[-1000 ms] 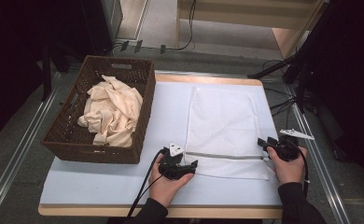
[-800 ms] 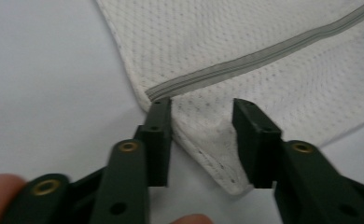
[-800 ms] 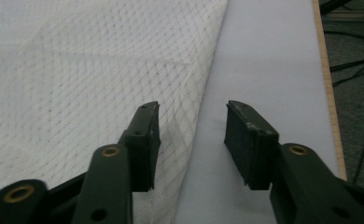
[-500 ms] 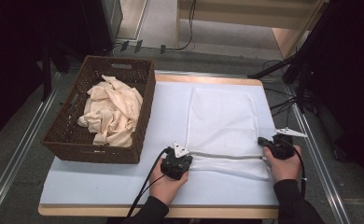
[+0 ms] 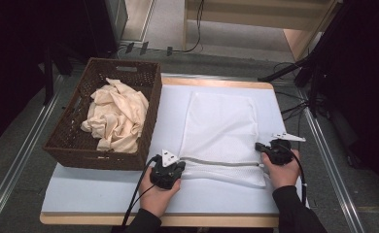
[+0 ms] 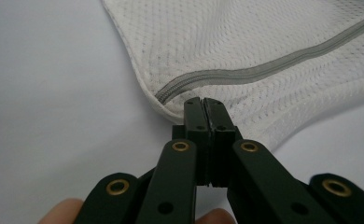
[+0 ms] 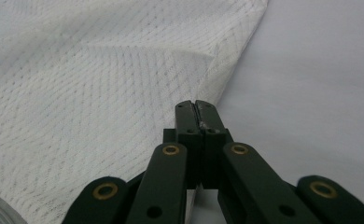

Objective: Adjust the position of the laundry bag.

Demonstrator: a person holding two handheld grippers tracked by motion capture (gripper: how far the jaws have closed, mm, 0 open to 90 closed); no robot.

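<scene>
Here, from the high view, a white mesh laundry bag [image 5: 221, 138] lies flat on the pale table [image 5: 90, 194], its grey zipper [image 5: 221, 162] running across near the person's edge. To the left of the bag stands a dark wicker basket [image 5: 63, 148] with crumpled cream cloths [image 5: 114, 119] heaped inside. The left tool [image 5: 174, 171] sits at the bag's near left corner, the right tool [image 5: 259, 146] at its right edge near the zipper's other end. Taking the bag at both ends probably keeps the zipper line taut and lets the flap below it be lifted or turned evenly.

In the left gripper view, the left tool [image 6: 203, 100] has its jaws pressed together with no gap, their tips on the bag's corner hem just below where the zipper [image 6: 264, 70] begins. It looks clenched on the hem of the mesh laundry bag [image 6: 245, 37], though the fabric caught between the jaws is barely visible.

In the right gripper view, the right tool [image 7: 195, 102] is likewise closed tight at the side seam, where the mesh [image 7: 101, 93] folds up into a small raised crease. A fleck of white shows between the jaws, so it appears to pinch the seam.
</scene>
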